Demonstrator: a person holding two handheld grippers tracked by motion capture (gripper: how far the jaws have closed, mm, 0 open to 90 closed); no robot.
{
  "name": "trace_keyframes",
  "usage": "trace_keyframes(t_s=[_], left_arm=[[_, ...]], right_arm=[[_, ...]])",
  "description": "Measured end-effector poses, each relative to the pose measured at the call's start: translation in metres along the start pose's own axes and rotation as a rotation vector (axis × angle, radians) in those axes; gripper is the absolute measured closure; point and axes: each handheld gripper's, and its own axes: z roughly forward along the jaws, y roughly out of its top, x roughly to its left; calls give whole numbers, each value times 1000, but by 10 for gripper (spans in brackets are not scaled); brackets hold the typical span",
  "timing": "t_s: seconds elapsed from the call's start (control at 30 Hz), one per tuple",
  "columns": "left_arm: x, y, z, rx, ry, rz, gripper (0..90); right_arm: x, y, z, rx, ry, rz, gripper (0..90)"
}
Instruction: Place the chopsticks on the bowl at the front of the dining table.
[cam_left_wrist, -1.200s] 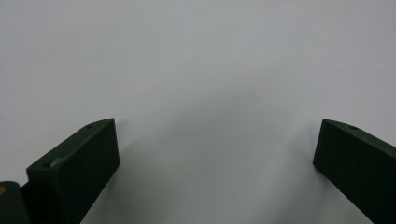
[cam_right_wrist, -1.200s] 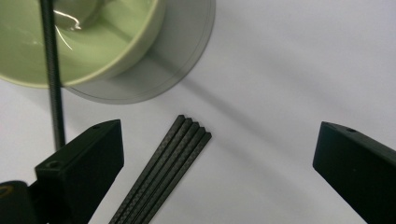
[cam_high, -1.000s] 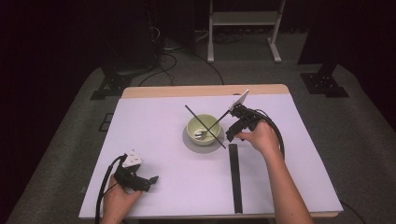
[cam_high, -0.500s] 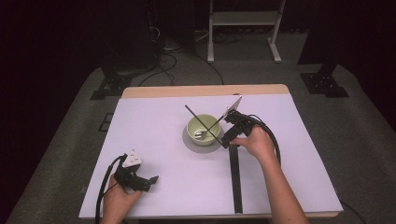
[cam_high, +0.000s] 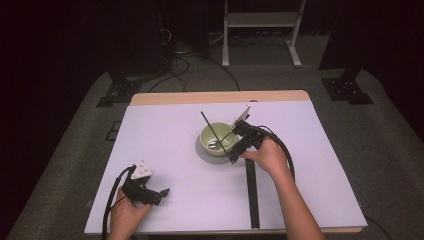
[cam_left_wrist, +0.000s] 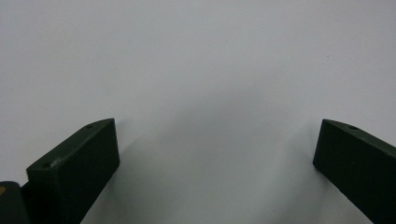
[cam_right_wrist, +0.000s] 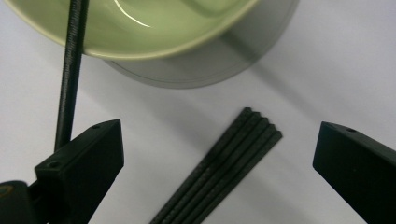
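Bowl (cam_high: 218, 138) on table (cam_high: 170, 135); rod bundle (cam_high: 251, 192) right, nearer person

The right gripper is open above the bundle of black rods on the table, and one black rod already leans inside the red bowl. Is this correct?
Nearly: the bowl is pale green, not red, as the right gripper view shows. The rest holds: the right gripper is open above the bundle of black rods, and one black rod leans inside the bowl.

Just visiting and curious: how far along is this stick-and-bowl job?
One black stick already leans in the green bowl. The right tool hovers open over the bundle of sticks on the table, nothing gripped yet. Those remain to move; the left tool rests open.
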Motion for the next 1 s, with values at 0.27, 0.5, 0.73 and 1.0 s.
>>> trace_keyframes(t_s=[0.27,0.5,0.73,1.0], left_arm=[[0,0,0,0,0,0,0],[0,0,0,0,0,0,0],[0,0,0,0,0,0,0],[0,0,0,0,1,2,0]], right_arm=[[15,5,3,8,15,-16,11],[30,10,7,11,24,-38,11],[40,14,8,2,35,-40,11],[44,15,7,-4,42,-39,11]])
